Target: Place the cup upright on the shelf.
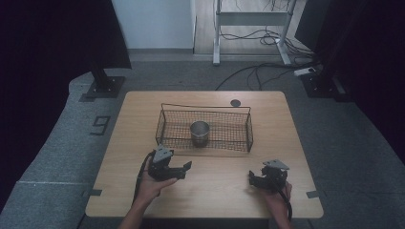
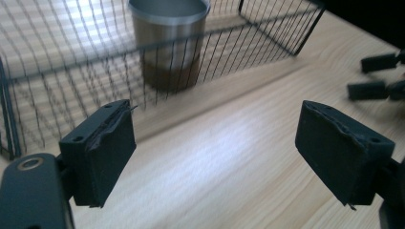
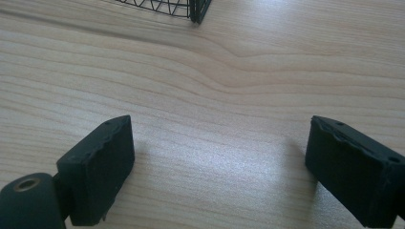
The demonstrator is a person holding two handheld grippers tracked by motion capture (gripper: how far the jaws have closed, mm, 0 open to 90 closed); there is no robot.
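Metal cup (image 1: 200, 133) stands upright inside the black wire basket (image 1: 205, 107), near the basket's middle, on the far half of the wooden table (image 1: 286, 129). Both grippers sit on the near side of the basket, apart from it. Left gripper (image 1: 184, 168) is nearer the cup, just in front of the basket's near-left corner, jaws pointing right and slightly forward. In the left gripper view the cup (image 2: 167, 43) shows through the basket mesh (image 2: 57, 71), ahead and a little left of centre; the left gripper (image 2: 215, 152) has jaws spread wide, nothing between them, bare wood below. The right gripper's jaw tips (image 2: 377, 76) show at the far right edge.

Right gripper (image 1: 254, 179) lies near the table's front right, jaws pointing left. In the right gripper view the right gripper (image 3: 219, 167) is wide open and empty, above bare tabletop; a basket corner (image 3: 198, 12) shows at top.

Room: grey carpet (image 1: 57, 143), a desk frame (image 1: 253, 28) with loose cables beyond.
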